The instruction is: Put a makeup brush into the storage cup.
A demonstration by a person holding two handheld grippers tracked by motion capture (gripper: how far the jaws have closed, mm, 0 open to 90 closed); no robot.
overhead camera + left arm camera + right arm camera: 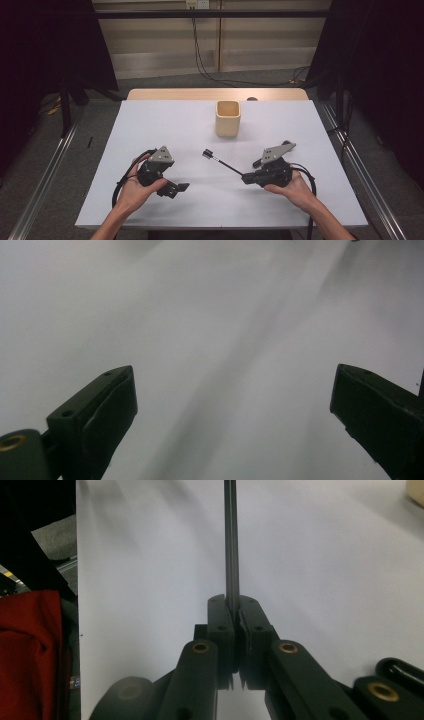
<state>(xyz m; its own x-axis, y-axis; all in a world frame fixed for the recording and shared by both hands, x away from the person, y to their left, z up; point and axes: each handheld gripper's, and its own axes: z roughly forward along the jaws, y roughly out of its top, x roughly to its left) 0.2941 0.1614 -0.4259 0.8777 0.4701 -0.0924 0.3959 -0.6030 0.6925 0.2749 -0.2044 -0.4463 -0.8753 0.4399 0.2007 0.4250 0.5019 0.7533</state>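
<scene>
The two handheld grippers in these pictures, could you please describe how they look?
Both the left gripper and right gripper are black, each topped by a grey three-cornered plate and trailing a black cable. Their fingers are flat black blocks on linkages with brass-coloured pivots. The forearms are bare, with no sleeves.

Open table [165, 125] all round, only the beige cup [228, 118] mid-far as obstacle

Red bag [30, 650] beside the table [150, 125]
</scene>
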